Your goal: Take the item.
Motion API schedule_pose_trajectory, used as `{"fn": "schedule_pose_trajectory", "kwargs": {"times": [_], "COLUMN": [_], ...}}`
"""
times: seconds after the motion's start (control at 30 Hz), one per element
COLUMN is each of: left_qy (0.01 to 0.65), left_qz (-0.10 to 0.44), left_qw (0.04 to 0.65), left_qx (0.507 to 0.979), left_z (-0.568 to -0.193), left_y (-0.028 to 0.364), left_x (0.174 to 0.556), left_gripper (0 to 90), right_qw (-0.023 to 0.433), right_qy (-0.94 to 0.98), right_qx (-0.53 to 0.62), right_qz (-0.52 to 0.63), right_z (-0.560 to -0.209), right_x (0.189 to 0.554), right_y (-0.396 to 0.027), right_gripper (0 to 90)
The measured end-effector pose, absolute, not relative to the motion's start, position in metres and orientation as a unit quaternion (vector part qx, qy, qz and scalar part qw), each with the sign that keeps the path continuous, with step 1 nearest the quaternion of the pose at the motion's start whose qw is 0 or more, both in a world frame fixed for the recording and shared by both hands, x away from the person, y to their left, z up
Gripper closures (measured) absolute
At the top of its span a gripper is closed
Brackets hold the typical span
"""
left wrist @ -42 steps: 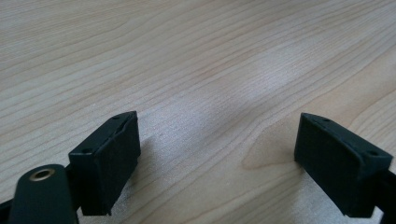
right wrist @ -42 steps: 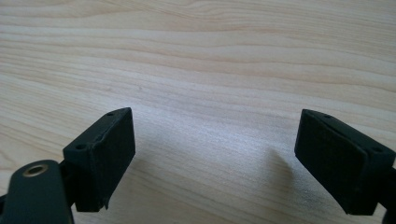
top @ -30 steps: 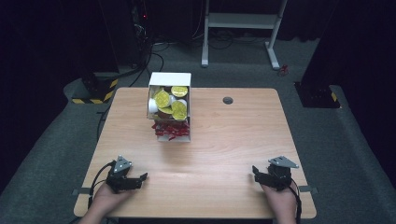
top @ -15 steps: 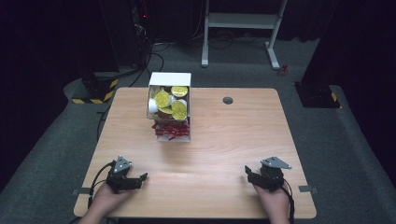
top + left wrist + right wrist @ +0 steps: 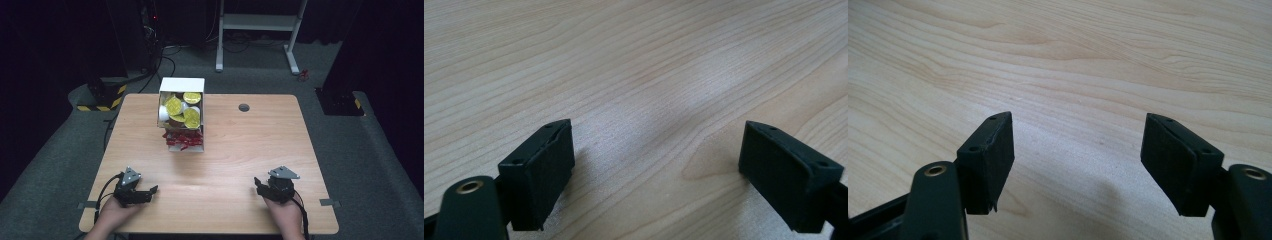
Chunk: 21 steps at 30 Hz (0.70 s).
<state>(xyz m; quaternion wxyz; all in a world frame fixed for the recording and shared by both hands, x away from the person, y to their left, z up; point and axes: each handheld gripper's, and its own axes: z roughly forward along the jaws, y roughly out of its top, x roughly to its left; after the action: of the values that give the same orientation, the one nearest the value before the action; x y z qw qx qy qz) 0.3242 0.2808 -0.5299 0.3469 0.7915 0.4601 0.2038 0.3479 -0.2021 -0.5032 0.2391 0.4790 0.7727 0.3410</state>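
Observation:
A white box (image 5: 181,86) lies at the table's far middle, holding several yellow-lidded cups (image 5: 174,106) and red wrappers (image 5: 182,140). My left gripper (image 5: 150,192) rests near the front left edge, held by a hand, jaws pointing right. Its own view shows the left gripper (image 5: 656,170) open wide over bare wood. My right gripper (image 5: 258,183) sits near the front right edge with its jaws pointing left. In its own view the right gripper (image 5: 1078,160) is open; its jaws have just been closing a little, with nothing between them. Both grippers are far from the box.
The wooden table (image 5: 260,145) has a small round cable hole (image 5: 244,107) at the back right. Behind the table stands a white desk frame (image 5: 257,30) on a grey carpet, with dark equipment and cables at the back left.
The right gripper has slid left along the front of the table. Its jaws stand a little narrower. The left gripper has kept still.

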Motion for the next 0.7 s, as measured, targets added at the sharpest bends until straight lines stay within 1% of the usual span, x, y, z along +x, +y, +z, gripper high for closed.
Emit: {"fn": "schedule_pose_trajectory", "kwargs": {"times": [0.3,0.4,0.57,0.7], "left_qy": [0.456,0.457,0.457,0.459], "left_qz": [0.203,0.202,0.202,0.204], "left_qw": [0.346,0.347,0.345,0.345], "left_qx": [0.794,0.794,0.795,0.793], "left_z": [-0.53,-0.53,-0.53,-0.53], "left_y": [0.282,0.282,0.281,0.281], "left_x": [0.325,0.324,0.324,0.326], "left_gripper": [14.8,14.8,14.8,14.7], "right_qw": [0.229,0.236,0.237,0.244], "right_qy": [0.76,0.756,0.751,0.751], "right_qx": [0.493,0.491,0.491,0.488], "right_qz": [0.357,0.364,0.373,0.372], "right_z": [-0.487,-0.484,-0.48,-0.477], "right_x": [0.363,0.366,0.367,0.369], "right_y": [-0.198,-0.194,-0.186,-0.18], "right_gripper": [33.3,38.1,40.6,46.0]}}
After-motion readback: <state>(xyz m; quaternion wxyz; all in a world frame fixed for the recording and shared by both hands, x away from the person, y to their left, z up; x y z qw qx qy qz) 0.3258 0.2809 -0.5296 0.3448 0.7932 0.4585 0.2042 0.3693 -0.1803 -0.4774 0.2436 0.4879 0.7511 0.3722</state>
